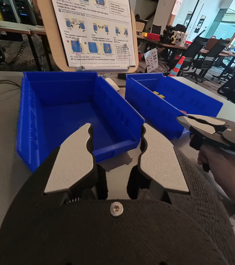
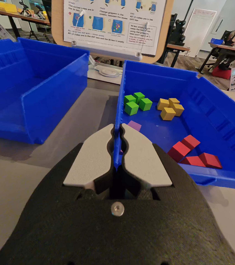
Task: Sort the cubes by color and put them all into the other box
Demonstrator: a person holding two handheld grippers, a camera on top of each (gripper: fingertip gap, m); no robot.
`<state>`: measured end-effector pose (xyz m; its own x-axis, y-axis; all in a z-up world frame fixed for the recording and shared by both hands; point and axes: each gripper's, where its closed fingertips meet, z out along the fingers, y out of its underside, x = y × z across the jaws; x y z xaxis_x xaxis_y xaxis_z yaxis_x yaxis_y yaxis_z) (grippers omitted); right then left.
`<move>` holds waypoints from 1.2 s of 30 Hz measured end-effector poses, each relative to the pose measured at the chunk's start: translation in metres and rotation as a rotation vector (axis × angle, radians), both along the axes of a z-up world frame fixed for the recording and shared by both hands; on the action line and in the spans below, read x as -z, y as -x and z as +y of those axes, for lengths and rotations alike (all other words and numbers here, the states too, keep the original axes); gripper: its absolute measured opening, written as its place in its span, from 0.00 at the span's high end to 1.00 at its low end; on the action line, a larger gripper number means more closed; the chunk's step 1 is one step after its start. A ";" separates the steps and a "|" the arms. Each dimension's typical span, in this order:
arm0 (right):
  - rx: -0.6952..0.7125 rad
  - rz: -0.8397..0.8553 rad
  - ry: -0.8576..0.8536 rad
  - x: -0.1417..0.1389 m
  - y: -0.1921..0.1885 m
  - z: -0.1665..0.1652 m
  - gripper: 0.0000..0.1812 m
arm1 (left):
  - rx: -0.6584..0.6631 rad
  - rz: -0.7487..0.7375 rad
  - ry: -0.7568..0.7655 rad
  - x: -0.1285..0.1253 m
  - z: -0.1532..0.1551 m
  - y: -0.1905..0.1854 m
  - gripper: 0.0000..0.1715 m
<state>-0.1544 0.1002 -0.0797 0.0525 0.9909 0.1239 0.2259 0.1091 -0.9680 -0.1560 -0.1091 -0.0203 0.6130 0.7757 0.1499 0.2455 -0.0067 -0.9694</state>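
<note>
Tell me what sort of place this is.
Probably an open-plan office or lab used as a workspace: rows of desks with black office chairs, a whiteboard by the wall, and an instruction sheet propped behind two blue bins on the table.

Blue bin (image 2: 200, 88), wall gripper-clamped (image 2: 117, 126)

An open-plan office lab — long desks (image 1: 200, 48) with black swivel chairs (image 1: 197, 57), an orange-and-blue cone (image 1: 177, 66), a whiteboard (image 2: 198, 30) behind — instruction sheet (image 1: 96, 35) propped up front.

Office chairs (image 1: 197, 47), desks (image 1: 13, 28), windows (image 1: 228, 21)
</note>
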 end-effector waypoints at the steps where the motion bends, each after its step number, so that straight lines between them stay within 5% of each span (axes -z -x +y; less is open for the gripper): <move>1: -0.009 -0.001 -0.001 0.000 0.003 -0.007 0.97 | -0.004 0.002 -0.002 -0.002 -0.004 -0.001 0.62; 10: -0.070 0.016 0.001 -0.003 0.022 -0.043 0.95 | -0.038 0.013 -0.015 -0.014 -0.032 -0.001 0.62; 13: -0.088 0.128 -0.009 -0.027 0.003 -0.053 0.84 | -0.063 0.014 -0.012 -0.014 -0.043 0.001 0.62; 19: -0.206 0.100 -0.031 -0.027 0.005 -0.121 0.88 | -0.136 -0.009 -0.033 -0.010 -0.074 0.013 0.62; 26: -0.168 -0.011 0.059 -0.006 0.040 -0.124 0.87 | -0.147 -0.038 0.050 0.008 -0.074 0.014 0.63; 36: -0.108 -0.075 0.052 0.010 0.056 -0.118 0.96 | -0.184 0.036 0.001 -0.034 -0.105 0.010 0.63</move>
